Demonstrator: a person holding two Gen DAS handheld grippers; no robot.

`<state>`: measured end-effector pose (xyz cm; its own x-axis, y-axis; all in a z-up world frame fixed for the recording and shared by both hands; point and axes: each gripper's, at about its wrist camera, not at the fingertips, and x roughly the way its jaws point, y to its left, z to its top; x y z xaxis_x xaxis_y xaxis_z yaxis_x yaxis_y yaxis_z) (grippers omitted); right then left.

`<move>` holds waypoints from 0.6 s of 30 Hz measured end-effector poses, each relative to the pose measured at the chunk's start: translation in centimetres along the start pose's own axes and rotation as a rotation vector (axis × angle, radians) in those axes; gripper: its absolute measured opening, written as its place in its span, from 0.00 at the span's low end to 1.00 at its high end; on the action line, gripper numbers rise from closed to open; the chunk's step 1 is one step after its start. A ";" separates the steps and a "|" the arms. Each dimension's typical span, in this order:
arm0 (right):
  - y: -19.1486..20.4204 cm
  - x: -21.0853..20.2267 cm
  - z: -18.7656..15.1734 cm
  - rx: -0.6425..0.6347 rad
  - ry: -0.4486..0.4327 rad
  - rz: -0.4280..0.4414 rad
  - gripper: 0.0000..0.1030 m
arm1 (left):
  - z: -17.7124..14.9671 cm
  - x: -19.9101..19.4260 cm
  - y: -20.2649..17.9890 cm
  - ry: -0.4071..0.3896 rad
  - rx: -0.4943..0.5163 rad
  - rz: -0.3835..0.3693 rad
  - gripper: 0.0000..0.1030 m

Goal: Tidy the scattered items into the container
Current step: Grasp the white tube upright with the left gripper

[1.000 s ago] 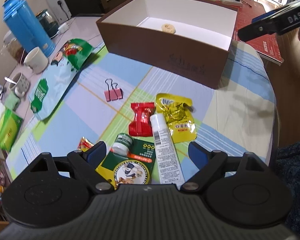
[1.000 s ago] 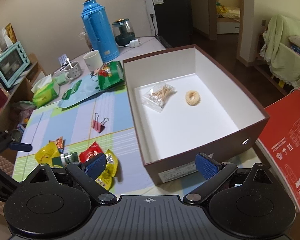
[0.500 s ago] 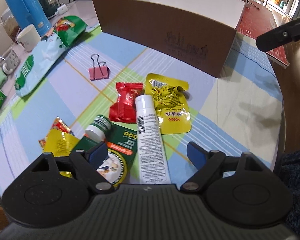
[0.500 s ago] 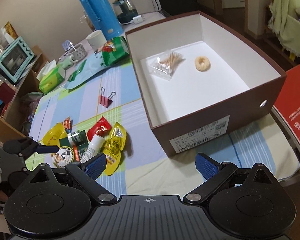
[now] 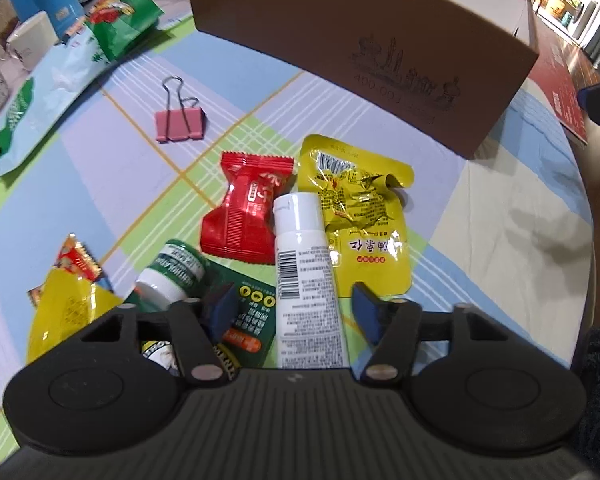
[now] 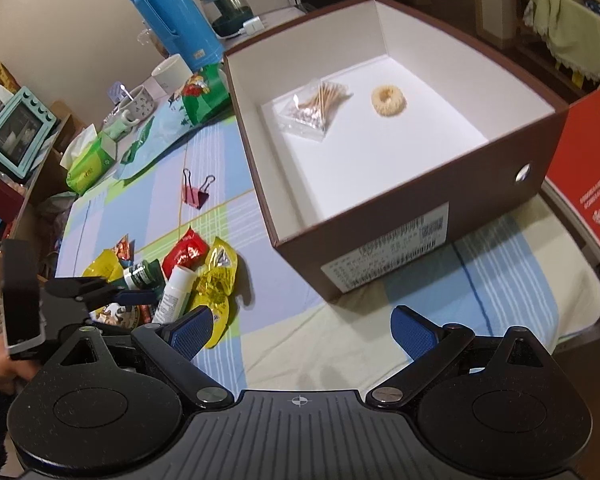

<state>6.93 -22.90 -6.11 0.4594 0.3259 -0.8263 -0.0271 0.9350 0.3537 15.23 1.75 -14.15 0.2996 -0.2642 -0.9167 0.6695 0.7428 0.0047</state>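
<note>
Since half a second before, the left gripper (image 5: 294, 312) had dropped lower over the pile of scattered items, so that its blue pads (image 5: 366, 314) stood on either side of the white tube (image 5: 306, 280), jaws spread and not pressing it. That tube lay on the checked tablecloth (image 5: 100, 184), its cap end pointing toward the brown box (image 6: 428, 200); its lower part rested on a dark green card (image 5: 256, 308), with a red candy wrapper (image 5: 246, 216) touching it on one side and a yellow sachet (image 5: 364, 224) on the other. A small green-capped bottle (image 5: 172, 276) lay just beside the left pad, and another yellow packet (image 5: 66, 316) sat at the pile's outer edge. A pink binder clip (image 5: 178, 122) lay apart, nearer the box. Inside the box were a bag of cotton swabs (image 6: 314, 108) and a beige ring-shaped item (image 6: 388, 100). The right gripper (image 6: 302, 332) hung above the cloth near the box's labelled wall, its jaws wide apart and holding nothing. Beyond the cloth stood a blue thermos (image 6: 172, 20) and a white mug (image 6: 172, 74).
</note>
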 end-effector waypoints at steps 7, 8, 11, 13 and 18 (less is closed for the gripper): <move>0.3 1.7 -0.9 0.072 0.040 0.045 0.95 | 0.1 0.0 -0.1 -0.013 0.048 -0.071 0.27; 0.4 2.1 -1.0 0.086 0.043 0.054 0.95 | 0.0 -0.2 0.0 -0.010 0.050 -0.071 0.27; 1.1 3.2 -1.3 0.105 0.043 0.085 0.95 | -0.5 -1.3 0.5 -0.014 0.036 -0.078 0.27; 1.9 4.0 -1.5 0.093 0.042 0.104 0.95 | -0.7 -2.4 1.0 -0.027 0.020 -0.083 0.27; 4.9 6.6 -1.8 0.003 0.034 0.129 0.60 | -1.3 -5.1 2.8 -0.060 -0.037 -0.066 0.27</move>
<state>8.23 -15.87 -10.65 0.4222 0.4478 -0.7882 -0.0817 0.8847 0.4589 14.72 5.92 -10.01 0.2964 -0.3490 -0.8890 0.6640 0.7444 -0.0708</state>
